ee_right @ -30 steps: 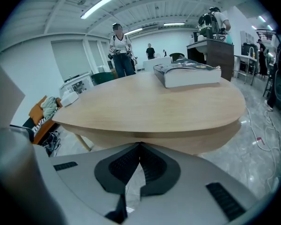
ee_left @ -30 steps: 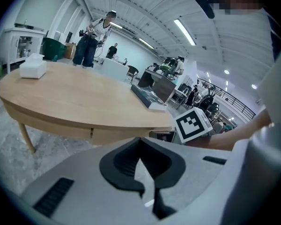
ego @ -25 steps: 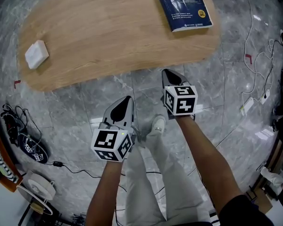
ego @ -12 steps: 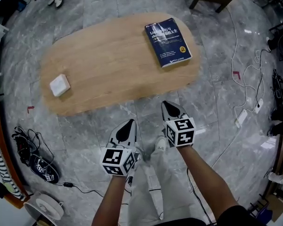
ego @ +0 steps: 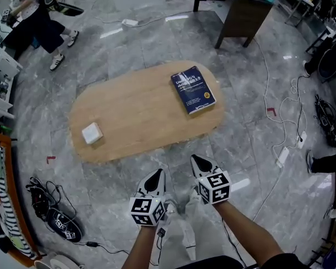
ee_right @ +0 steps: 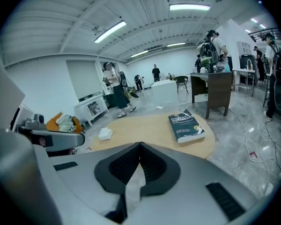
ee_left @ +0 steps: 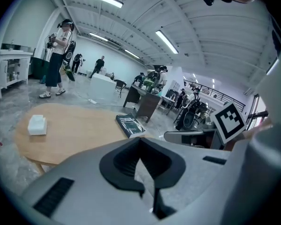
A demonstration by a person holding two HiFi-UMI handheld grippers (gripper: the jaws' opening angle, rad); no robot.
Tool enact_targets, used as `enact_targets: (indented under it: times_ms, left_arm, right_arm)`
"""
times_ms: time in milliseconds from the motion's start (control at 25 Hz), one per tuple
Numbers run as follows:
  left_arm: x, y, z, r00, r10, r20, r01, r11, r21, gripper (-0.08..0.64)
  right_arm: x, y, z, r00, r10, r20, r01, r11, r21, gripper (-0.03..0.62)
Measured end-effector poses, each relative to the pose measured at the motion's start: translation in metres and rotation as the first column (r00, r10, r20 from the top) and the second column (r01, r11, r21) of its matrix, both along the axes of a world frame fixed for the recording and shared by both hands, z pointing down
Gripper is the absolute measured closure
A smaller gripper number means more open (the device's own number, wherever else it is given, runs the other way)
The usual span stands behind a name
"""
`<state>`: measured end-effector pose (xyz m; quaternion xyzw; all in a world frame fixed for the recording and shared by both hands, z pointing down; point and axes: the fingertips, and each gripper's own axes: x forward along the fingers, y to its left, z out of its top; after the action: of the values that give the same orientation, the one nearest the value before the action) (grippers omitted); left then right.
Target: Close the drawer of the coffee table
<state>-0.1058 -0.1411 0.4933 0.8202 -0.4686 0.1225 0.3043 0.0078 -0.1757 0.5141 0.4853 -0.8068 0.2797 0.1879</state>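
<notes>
— Where are your two grippers?
— Both are held low in front of me, over the grey floor (ego: 252,150). My left gripper (ego: 158,172) has its jaws pressed together with nothing between them. My right gripper (ego: 195,158) is the same, tips meeting and empty.
— And the coffee table?
— The coffee table (ego: 140,114) lies ahead of both tips, apart from them. A blue book (ego: 193,90) rests on it beyond my right gripper, and a small white box (ego: 92,133) sits ahead-left of my left one. I cannot make out its drawer.
</notes>
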Motion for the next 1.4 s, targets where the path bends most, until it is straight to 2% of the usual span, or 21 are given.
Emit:
enact_targets:
  times_ms: [200,400,600,1080,1400]
  left_arm:
    - [0.008,0.019,-0.039,1.0,0.022,-0.002,-0.022,0.999,0.029,0.558]
    - [0.008,0.028,-0.081,0.997,0.073,0.039,-0.076,0.992,0.096,0.558]
    - [-0.003,0.032,-0.126,0.996,0.084,0.028,-0.087,0.983,0.163,0.557]
    - [0.007,0.046,-0.227,0.985,0.17,0.034,-0.171,0.926,0.337,0.558]
    - [0.018,0.049,-0.273,0.983,0.184,0.023,-0.175,0.879,0.444,0.557]
  right_arm:
    - [-0.003,0.013,-0.05,1.0,0.007,0.026,-0.009,0.999,0.047,0.58]
    - [-0.013,0.024,-0.094,0.999,-0.002,0.046,-0.003,0.994,0.106,0.58]
    - [-0.024,0.041,-0.13,0.999,-0.025,0.035,0.02,0.989,0.145,0.581]
    - [-0.033,0.069,-0.222,0.997,-0.067,0.03,0.055,0.954,0.296,0.581]
    - [-0.027,0.072,-0.274,0.996,-0.073,0.051,0.047,0.915,0.401,0.581]
